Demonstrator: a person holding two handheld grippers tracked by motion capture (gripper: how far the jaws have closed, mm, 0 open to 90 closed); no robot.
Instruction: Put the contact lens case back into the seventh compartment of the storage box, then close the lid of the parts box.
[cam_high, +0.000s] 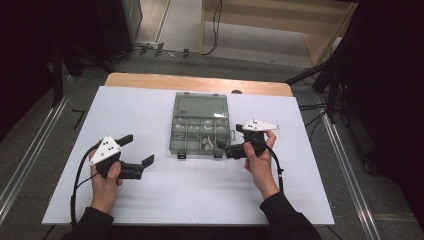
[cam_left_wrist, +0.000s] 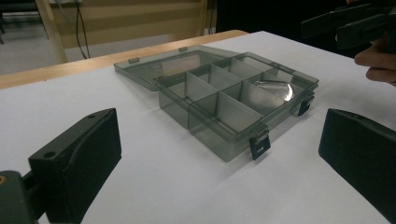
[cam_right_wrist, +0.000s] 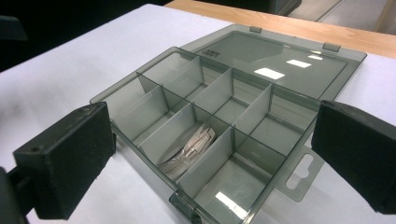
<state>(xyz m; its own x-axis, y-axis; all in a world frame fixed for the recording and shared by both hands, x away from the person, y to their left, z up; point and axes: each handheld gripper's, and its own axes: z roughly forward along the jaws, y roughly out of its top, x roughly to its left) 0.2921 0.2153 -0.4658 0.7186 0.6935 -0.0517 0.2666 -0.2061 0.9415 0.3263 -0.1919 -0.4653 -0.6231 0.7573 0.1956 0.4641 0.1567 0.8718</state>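
A smoky grey plastic compartment box (cam_high: 186, 141) lies at the middle of the white table, its lid (cam_high: 200, 106) folded flat behind it. Pale small parts (cam_high: 207, 143) lie in some compartments. In the right gripper view, flat silvery pieces (cam_right_wrist: 191, 147) fill one front compartment of the box (cam_right_wrist: 154, 74). My right gripper (cam_high: 231, 140) (cam_right_wrist: 212, 140) is open, at the box's front right corner, with that corner between its jaws. My left gripper (cam_high: 137, 150) (cam_left_wrist: 217, 154) is open and holds nothing. It is left of the box (cam_left_wrist: 210, 123), apart from it and aimed at it.
A white sheet (cam_high: 150, 195) covers the table, and a wooden edge (cam_high: 150, 80) shows at the back. Dark stands (cam_high: 330, 75) and cables (cam_high: 215, 30) lie on the floor beyond. Floor rails (cam_high: 30, 160) run along both sides. The other hand's gripper (cam_left_wrist: 345, 23) shows in the left gripper view.
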